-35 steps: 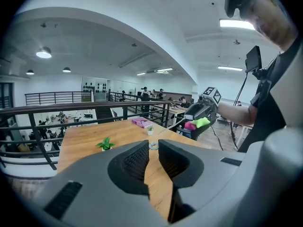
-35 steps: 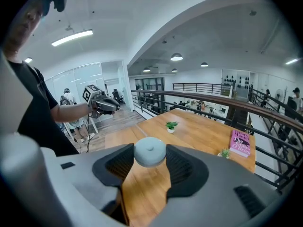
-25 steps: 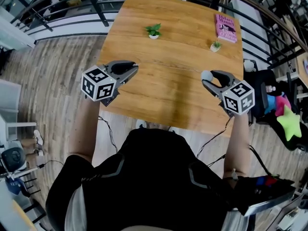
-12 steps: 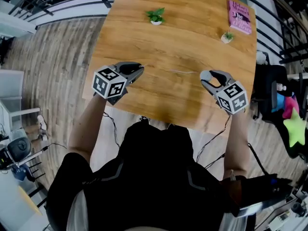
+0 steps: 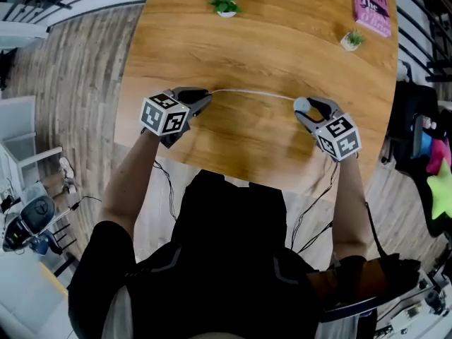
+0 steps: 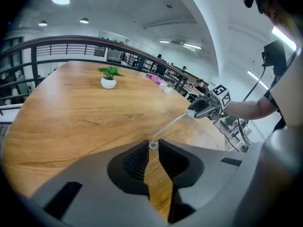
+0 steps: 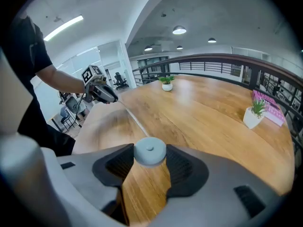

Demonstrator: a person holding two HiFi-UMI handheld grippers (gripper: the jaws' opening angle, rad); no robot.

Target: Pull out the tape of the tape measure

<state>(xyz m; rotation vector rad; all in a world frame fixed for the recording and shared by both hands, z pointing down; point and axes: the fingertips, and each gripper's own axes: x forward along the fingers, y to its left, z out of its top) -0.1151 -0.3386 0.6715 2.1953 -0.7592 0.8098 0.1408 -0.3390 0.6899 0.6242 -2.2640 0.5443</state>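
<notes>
My right gripper (image 5: 304, 107) is shut on a small round pale grey tape measure case (image 5: 301, 105), which sits between its jaws (image 7: 150, 151). A thin pale tape (image 5: 251, 92) runs taut from the case across to my left gripper (image 5: 205, 94). That gripper is shut on the tape's small metal end tab (image 6: 153, 145), pinched at its jaw tips. Both grippers hover over the near part of the wooden table (image 5: 268, 48). In the left gripper view the tape (image 6: 170, 124) leads away to the right gripper (image 6: 201, 110). In the right gripper view it (image 7: 135, 120) leads to the left gripper (image 7: 107, 96).
Two small potted plants (image 5: 224, 4) (image 5: 351, 41) and a pink book (image 5: 372, 6) stand at the table's far side. A dark railing curves round the table. A chair with colourful items (image 5: 427, 154) stands to the right, and wooden floor lies to the left.
A taut tape now shows across the whole gap between the grippers; a second ago none showed there. The head view has shifted, so both grippers sit nearer the table's front edge.
</notes>
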